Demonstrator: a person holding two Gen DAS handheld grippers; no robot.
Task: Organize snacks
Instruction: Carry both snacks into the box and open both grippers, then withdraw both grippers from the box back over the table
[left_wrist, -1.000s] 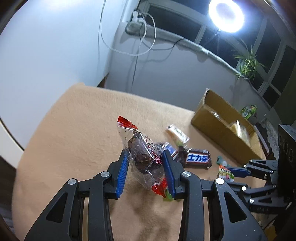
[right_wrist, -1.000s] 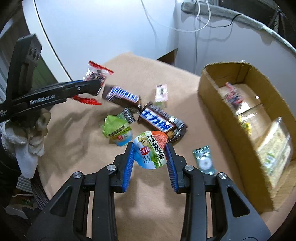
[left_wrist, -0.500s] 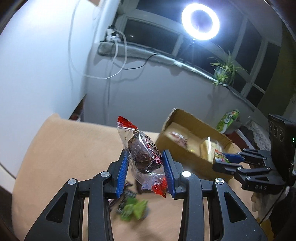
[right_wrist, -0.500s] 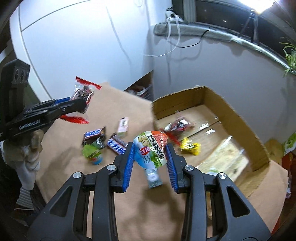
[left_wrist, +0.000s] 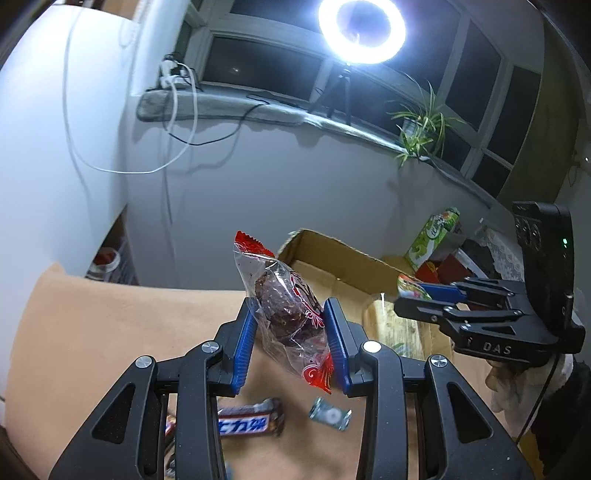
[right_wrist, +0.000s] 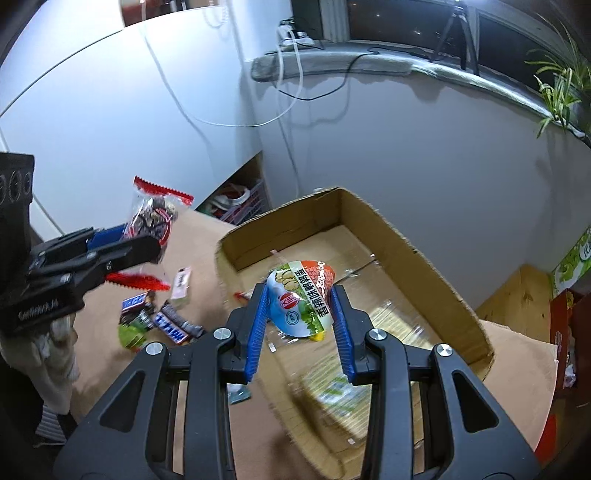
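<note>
Left claw (left_wrist: 290, 328) grasps a clear packet of dark snack (left_wrist: 284, 310); right claw (right_wrist: 299, 306) grasps a round egg-snack pack (right_wrist: 301, 297) above the cardboard box (right_wrist: 424, 254) on the desk (left_wrist: 92, 325).

2 grippers (left_wrist: 291, 325) (right_wrist: 299, 306), 1 cardboard box (right_wrist: 424, 254), 2 chocolate bars (right_wrist: 177, 325), 1 ring light (left_wrist: 362, 31), 1 potted plant (left_wrist: 421, 129).

Dim rm, ring light (left_wrist: 361, 31) glares top, fisheye bends edges, box (right_wrist: 402, 236) contents motion-blurred.
</note>
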